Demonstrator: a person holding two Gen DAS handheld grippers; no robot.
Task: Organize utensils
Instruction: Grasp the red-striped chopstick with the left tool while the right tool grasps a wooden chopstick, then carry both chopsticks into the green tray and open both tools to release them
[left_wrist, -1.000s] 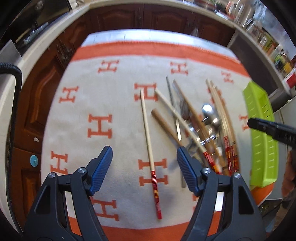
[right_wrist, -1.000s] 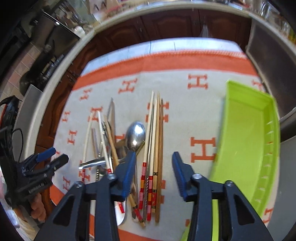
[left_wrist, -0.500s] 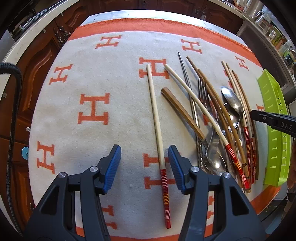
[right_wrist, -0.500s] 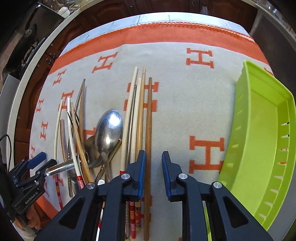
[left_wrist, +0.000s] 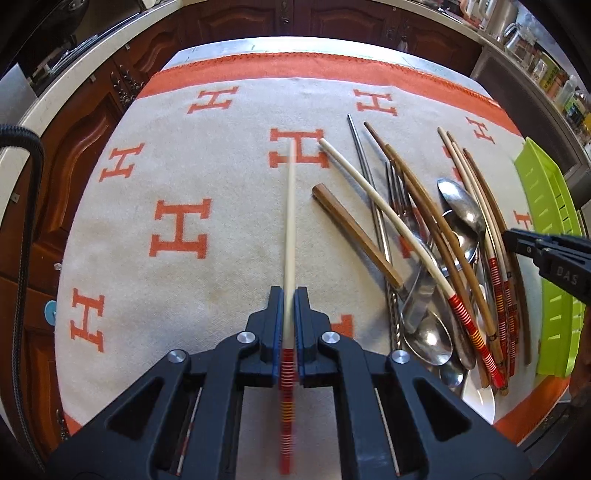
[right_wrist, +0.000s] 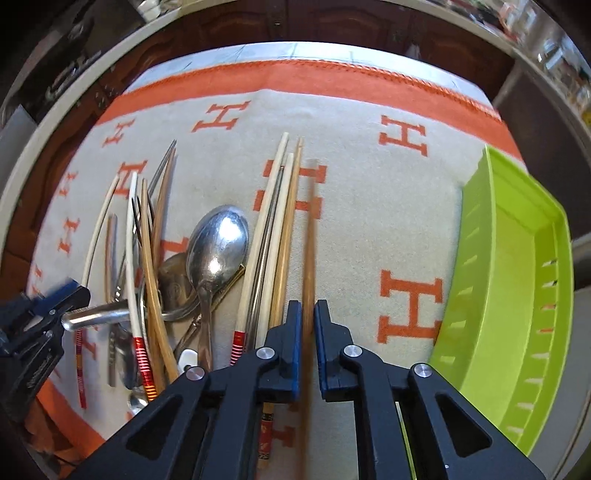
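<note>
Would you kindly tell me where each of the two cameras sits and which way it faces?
Left wrist: rides the left tool, looks steeply down its fingers at the blanket; the tool is shut on a pale chopstick; the right tool enters at the right edge.
Right wrist: rides the right tool, facing down likewise, shut on a brown chopstick; the left tool shows at left.
Shared: the blanket, utensil pile and green tray.

Left tongs (left_wrist: 289, 314) at six o'clock clamp a pale chopstick (left_wrist: 290, 221); utensil pile (left_wrist: 443, 277) at three, green tray (left_wrist: 546, 258) beyond.
</note>
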